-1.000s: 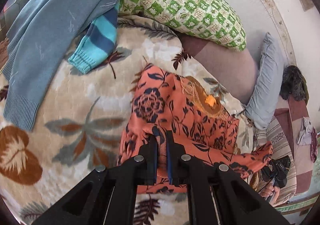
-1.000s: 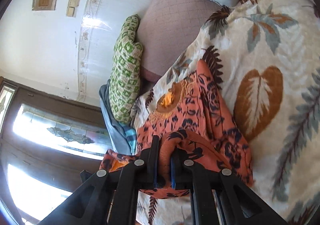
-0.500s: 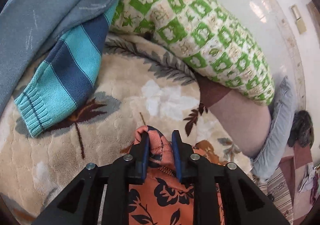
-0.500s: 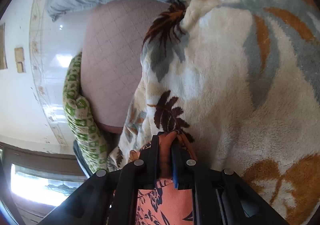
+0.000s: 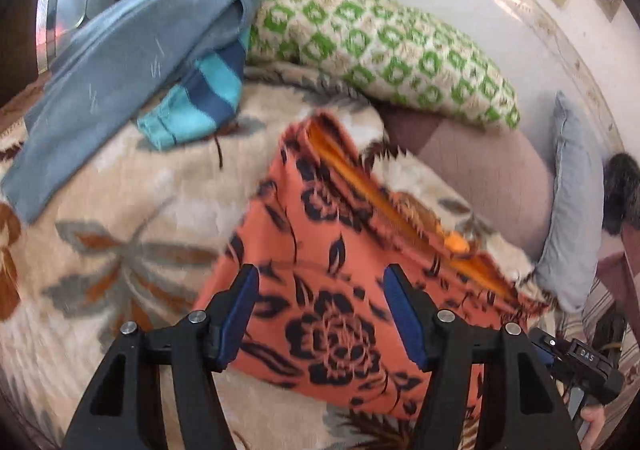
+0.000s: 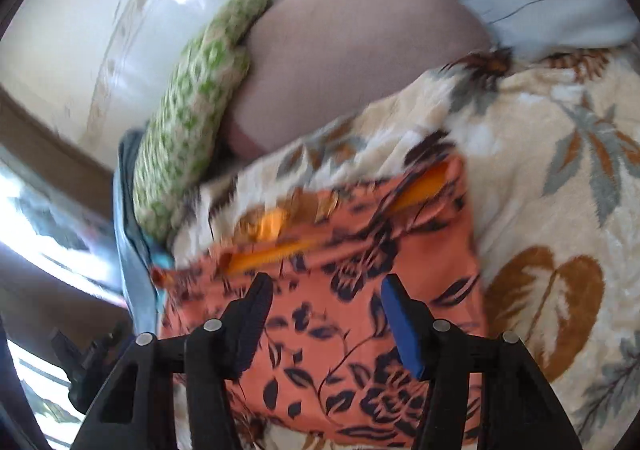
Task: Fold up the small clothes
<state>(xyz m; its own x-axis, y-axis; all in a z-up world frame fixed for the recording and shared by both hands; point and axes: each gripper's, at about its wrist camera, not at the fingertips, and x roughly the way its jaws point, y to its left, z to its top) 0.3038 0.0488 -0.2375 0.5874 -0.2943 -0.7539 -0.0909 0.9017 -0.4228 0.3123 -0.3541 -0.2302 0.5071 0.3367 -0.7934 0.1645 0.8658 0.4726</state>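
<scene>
We see bare blanket (image 5: 100,209) left of the orange garment (image 5: 340,290), open for a pass. Far left, a blue sweater (image 5: 120,61) and striped sleeve (image 5: 200,101) block it; a green pillow (image 5: 380,49) closes the far side, a grey pillow (image 5: 572,209) the right.

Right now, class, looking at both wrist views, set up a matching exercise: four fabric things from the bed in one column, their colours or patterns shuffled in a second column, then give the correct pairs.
Things:
1. folded garment
2. long pillow
3. knit sleeve
4. blanket

Descriptions:
A. turquoise and navy stripes
B. cream with grey and brown leaves
C. orange with dark flowers
D. green and cream checks

Pairs: 1-C, 2-D, 3-A, 4-B
</scene>
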